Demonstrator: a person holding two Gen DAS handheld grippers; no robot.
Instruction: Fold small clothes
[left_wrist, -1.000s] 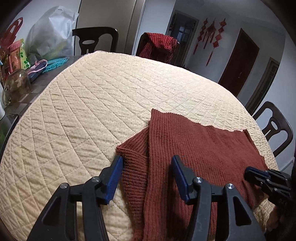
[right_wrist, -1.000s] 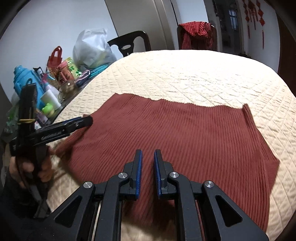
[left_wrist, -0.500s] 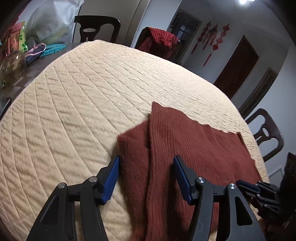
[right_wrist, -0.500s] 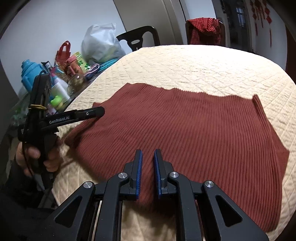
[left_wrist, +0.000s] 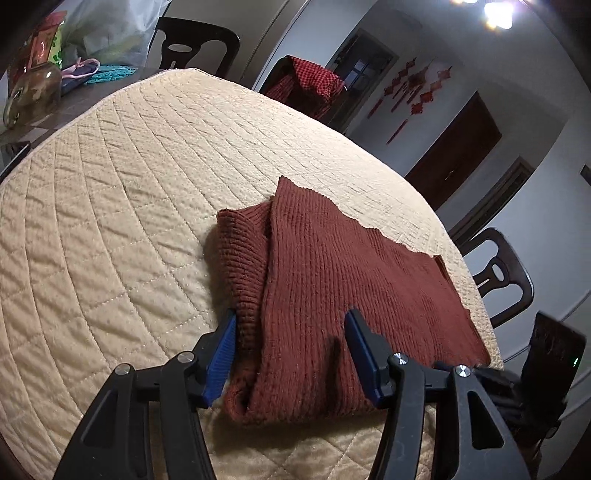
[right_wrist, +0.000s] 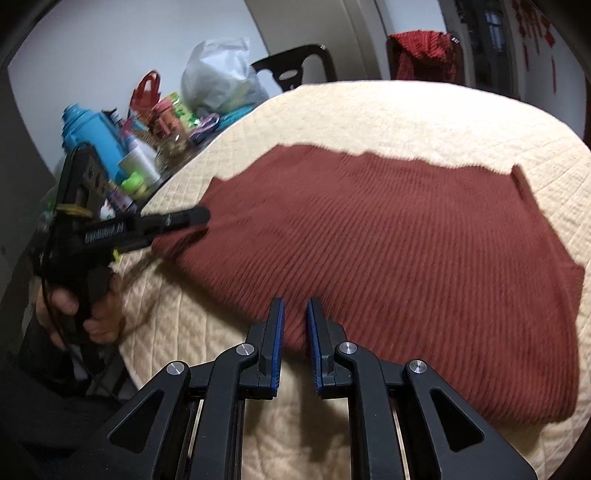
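The left tool (left_wrist: 290, 350) hangs with its jaws spread wide at the sweater's (left_wrist: 332, 295) near left edge. The right tool (right_wrist: 295, 325) pinches the sweater's near hem, jaws almost together.

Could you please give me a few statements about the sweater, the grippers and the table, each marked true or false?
1. The left gripper is open. True.
2. The sweater is blue. False: it is rust red.
3. The sweater lies on a quilted cream cover. True.
4. The right gripper is spread wide. False: its fingers stand close together at the sweater's near edge.
5. A red garment hangs over a chair. True.
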